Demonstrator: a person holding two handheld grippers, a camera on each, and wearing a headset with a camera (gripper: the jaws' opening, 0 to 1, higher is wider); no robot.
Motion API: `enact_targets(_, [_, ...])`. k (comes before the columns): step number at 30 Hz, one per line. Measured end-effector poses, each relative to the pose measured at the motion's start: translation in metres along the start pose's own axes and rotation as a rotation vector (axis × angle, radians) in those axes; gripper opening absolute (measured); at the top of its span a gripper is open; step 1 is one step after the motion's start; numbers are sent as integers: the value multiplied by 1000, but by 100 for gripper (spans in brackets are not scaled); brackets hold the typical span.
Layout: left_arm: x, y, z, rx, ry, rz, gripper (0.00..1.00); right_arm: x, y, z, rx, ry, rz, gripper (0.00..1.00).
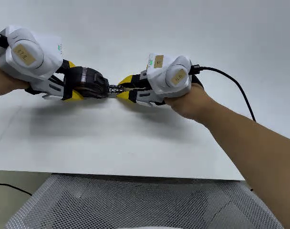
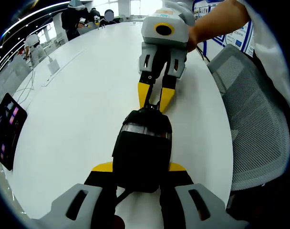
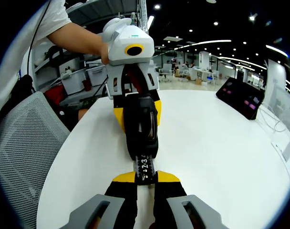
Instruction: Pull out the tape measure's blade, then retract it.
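Tape measure with a black, rounded plastic case (image 1: 90,82) is held up over the white bench (image 1: 135,138) rather than resting on it, its shadow lying clear beneath, so both ends are free to be worked. The left claw (image 1: 72,80) is closed across the case from both sides, yellow tips pressed to its flanks, which anchors the body against a pull. The right claw (image 1: 122,88) faces it nose to nose and is pinched almost fully shut on the end of the narrow, number-printed metal blade (image 3: 145,168). In the right gripper view a short stub with digits shows between the case mouth and the yellow tips. The two claws sit in one line, so a pull would run straight out of the slot without kinking the blade. By my reading the draw-out has barely begun: nearly all of the blade is inside the case, and retraction is not yet due.
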State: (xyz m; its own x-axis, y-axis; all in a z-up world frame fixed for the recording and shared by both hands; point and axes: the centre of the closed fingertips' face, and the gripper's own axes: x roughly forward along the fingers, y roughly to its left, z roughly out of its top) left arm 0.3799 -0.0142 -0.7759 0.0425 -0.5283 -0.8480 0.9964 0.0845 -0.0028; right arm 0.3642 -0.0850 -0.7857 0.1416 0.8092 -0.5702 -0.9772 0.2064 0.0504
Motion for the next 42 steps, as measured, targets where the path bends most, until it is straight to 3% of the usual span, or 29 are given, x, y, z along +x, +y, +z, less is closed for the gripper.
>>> enact_targets(42, [3,2,-1,5,4,7,29,-41,-7,-33,10,54,-30,8])
